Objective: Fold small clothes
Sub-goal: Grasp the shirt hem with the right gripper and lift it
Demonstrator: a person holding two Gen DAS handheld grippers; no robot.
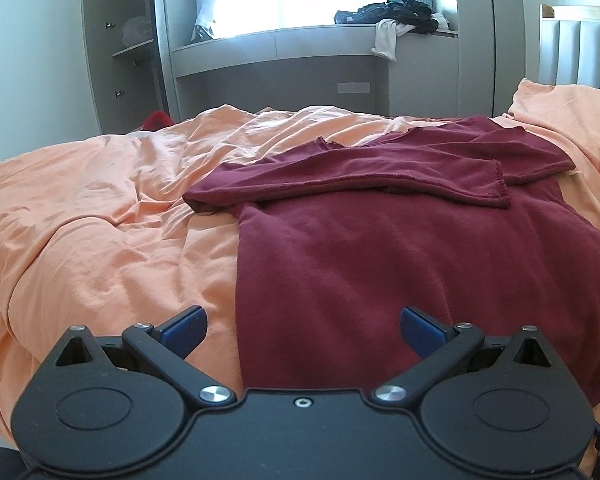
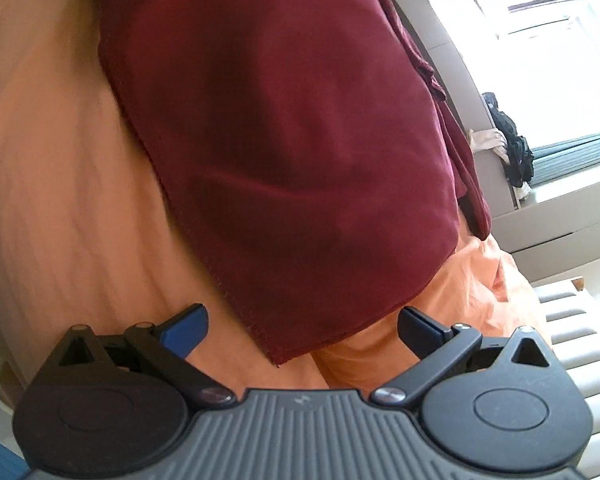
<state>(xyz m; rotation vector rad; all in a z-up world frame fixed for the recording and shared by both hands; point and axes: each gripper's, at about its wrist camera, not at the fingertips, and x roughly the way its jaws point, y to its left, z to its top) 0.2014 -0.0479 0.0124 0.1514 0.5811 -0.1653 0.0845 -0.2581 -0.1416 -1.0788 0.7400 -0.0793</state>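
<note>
A dark red long-sleeved top (image 1: 400, 256) lies flat on an orange bedsheet (image 1: 100, 216), with both sleeves folded across its chest. My left gripper (image 1: 302, 330) is open and empty, just above the top's near left hem. In the right wrist view the same top (image 2: 284, 128) fills the middle, seen at a tilt. My right gripper (image 2: 302, 330) is open and empty, with a bottom corner of the top lying between its blue fingertips (image 2: 186, 332).
A grey window seat (image 1: 284, 44) beyond the bed holds a pile of dark and white clothes (image 1: 396, 20). A shelf unit (image 1: 128, 48) stands at the left. A padded headboard (image 1: 580, 52) is at the right. A red object (image 1: 158, 120) lies past the bed's far edge.
</note>
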